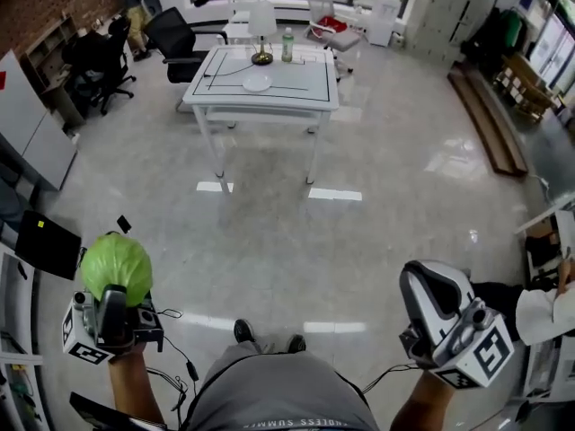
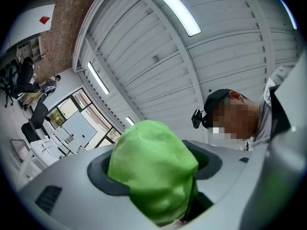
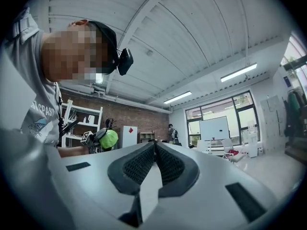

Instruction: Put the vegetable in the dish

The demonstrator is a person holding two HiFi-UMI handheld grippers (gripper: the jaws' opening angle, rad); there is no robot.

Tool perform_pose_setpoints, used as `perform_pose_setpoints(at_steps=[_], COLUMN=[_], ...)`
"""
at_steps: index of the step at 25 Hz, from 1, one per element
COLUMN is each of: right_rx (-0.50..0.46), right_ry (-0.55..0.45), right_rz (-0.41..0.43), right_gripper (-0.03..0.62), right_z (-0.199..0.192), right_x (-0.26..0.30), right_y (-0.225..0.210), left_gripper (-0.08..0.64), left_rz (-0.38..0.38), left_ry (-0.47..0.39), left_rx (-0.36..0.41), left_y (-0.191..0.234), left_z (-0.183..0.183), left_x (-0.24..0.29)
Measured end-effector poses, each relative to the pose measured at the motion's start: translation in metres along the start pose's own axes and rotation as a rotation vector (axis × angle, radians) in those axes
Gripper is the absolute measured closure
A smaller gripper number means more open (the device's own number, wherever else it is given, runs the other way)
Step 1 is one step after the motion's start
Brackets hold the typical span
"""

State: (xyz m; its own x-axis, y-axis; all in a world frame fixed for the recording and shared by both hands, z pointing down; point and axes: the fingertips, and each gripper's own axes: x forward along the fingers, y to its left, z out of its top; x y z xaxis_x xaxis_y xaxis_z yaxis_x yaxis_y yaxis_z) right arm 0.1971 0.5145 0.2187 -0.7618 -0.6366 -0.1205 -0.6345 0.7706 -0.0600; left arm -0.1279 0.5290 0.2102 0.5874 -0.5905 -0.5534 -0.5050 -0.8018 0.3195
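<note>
Vegetable [image 1: 116, 268] (a round green head, probably a cabbage) sat clamped between the jaws of the left tool [image 1: 111, 308]. The tool pointed upward, evidently so the load rested down into the jaws while carried. Right tool [image 3: 154, 150] was pinched together on nothing and held idle at the person's side, one grip being sufficient. Dish [image 1: 257, 82], a white plate as far as the distant view allowed, lay on the white counter [image 1: 305, 83] well apart across the floor, near a lamp [image 1: 261, 25]. Judgement: transport stage, with the approach to the counter not yet made.
</note>
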Motion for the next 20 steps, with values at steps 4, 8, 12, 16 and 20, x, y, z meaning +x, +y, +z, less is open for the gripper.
perform_pose_setpoints(at_steps=[4,8,12,16,20], right_rx=[-0.067,-0.065,-0.079,-0.105,-0.1], right_ry=[0.008,0.017,0.004,0.034,0.044], right_rz=[-0.037,-0.063,-0.096,-0.103,-0.104], right_gripper=[0.585,0.586,0.586,0.586,0.586], right_z=[-0.007,-0.013,-0.016,-0.016,-0.017], right_x=[0.03,0.063,0.092,0.112,0.124], right_y=[0.001,0.007,0.011,-0.001,-0.025], left_gripper=[0.221,0.221,0.221,0.221,0.221], left_rz=[-0.021,-0.037,-0.056,-0.066,-0.05], left_ry=[0.009,0.007,0.021,-0.004,0.004], left_rx=[-0.004,0.0,-0.01,-0.037,-0.045], left_y=[0.033,0.069,0.098,0.128,0.146], left_z=[0.021,0.04,0.049,0.044,0.036], left_x=[-0.005,-0.015,-0.025,-0.023,-0.005])
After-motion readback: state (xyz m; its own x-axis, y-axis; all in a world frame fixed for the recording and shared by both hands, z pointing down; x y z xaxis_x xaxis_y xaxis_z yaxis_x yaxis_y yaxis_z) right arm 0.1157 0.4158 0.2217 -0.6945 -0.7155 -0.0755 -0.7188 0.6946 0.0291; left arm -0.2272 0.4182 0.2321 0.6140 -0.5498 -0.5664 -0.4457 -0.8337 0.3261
